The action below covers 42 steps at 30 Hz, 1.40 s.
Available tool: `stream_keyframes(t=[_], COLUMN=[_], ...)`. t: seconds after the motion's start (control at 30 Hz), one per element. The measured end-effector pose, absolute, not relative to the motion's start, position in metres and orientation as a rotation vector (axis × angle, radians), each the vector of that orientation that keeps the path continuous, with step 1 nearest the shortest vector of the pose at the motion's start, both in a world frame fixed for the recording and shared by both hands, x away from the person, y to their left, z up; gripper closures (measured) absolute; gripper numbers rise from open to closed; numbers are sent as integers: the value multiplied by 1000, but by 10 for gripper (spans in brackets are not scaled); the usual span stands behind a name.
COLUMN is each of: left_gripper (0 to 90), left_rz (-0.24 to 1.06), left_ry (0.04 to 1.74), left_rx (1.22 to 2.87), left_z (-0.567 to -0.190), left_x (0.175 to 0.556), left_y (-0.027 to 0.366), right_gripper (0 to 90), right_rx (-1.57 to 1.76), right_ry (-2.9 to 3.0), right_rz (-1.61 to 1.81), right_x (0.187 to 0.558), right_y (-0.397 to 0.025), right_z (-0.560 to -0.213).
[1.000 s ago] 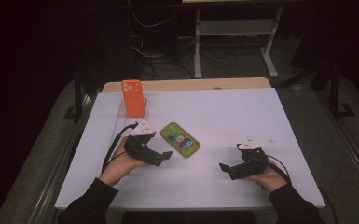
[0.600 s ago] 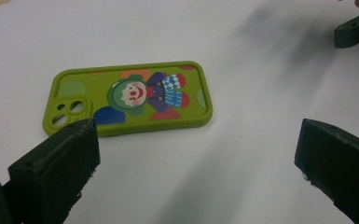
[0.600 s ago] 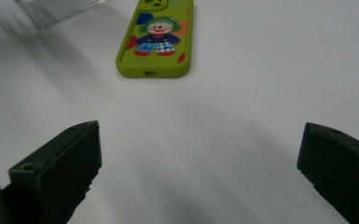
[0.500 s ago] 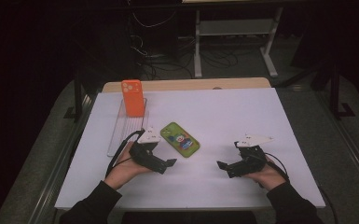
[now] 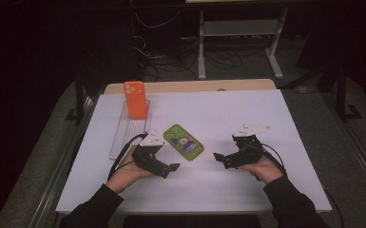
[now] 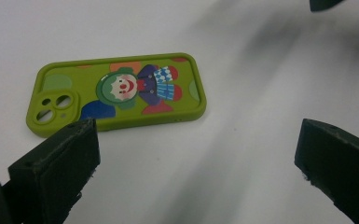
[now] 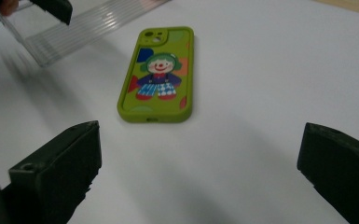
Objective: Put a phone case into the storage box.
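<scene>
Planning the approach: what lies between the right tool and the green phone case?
Only bare white table between right tool and green phone case, seen in the high view.

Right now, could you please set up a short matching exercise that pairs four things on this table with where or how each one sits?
Things:
1. green phone case
2. orange phone case
3. clear ridged tray
4. left gripper

Places or states:
A. stands upright at the tray's far end
B. lies flat, clown picture up, between the two grippers
C. open, holding nothing
D. lies along the table's left side, bearing the orange case

Pairs: 1-B, 2-A, 3-D, 4-C
</scene>
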<state>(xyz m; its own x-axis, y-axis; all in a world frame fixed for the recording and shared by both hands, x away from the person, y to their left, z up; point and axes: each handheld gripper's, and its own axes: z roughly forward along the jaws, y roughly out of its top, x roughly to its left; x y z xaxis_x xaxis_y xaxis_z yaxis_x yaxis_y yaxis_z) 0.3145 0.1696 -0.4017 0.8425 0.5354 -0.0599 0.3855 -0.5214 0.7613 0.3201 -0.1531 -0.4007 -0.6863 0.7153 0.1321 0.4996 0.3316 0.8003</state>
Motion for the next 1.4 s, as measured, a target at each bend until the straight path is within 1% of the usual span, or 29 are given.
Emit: stream_keyframes(t=[0.2, 0.37, 0.8, 1.0, 1.4], left_gripper=[0, 0, 0, 0, 0], left_rz=[255, 265, 236, 241, 238], left_ry=[666, 649, 647, 635, 635], left_rx=[2197, 2197, 2158, 2181, 2193], left_z=[-402, -404, -404, -404, -403], left_x=[316, 317, 319, 319, 319], left_y=[169, 171, 172, 173, 173], right_gripper=[0, 0, 0, 0, 0], right_rx=[1103, 1124, 1098, 1097, 1082], right_ry=[2339, 2359, 2412, 2436, 2471], right_rz=[1299, 1251, 1212, 1210, 1151], right_x=[334, 345, 369, 379, 395], right_y=[-146, -137, -103, -84, -63], right_z=[-392, -388, -376, -371, -368])
